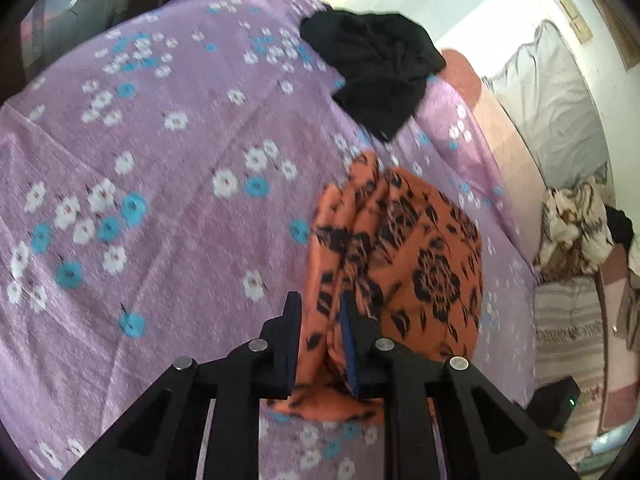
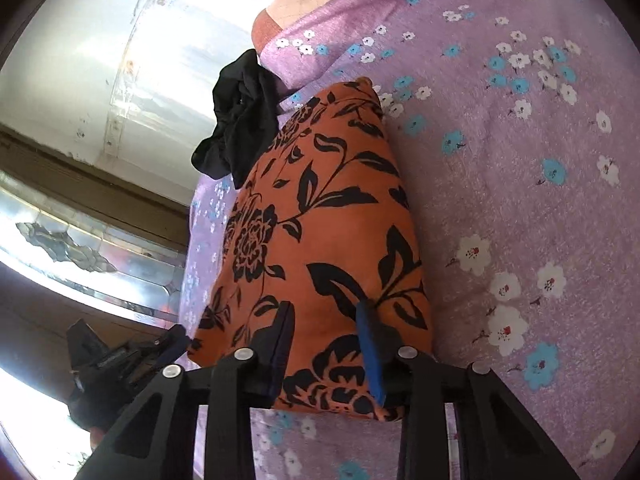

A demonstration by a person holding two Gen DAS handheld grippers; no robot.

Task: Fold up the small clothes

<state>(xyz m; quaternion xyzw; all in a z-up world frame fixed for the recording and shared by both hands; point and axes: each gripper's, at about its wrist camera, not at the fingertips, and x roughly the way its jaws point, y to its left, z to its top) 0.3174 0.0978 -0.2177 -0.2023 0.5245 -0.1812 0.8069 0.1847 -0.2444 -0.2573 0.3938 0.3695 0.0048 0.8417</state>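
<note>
Orange floral garment pinched by left gripper; right gripper (own view only)

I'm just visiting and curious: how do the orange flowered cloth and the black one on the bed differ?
The orange garment carries a black flower print; the black garment is plain. The orange one is gathered between the pads of both the left gripper and the right gripper; the black one lies untouched in a crumpled heap, farther off. In both views the orange one looks larger. Both rest on the purple flowered bedspread.

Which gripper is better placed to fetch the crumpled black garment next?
Probably the left gripper: in its view the black garment lies straight ahead, beyond the orange floral cloth it pinches.
</note>
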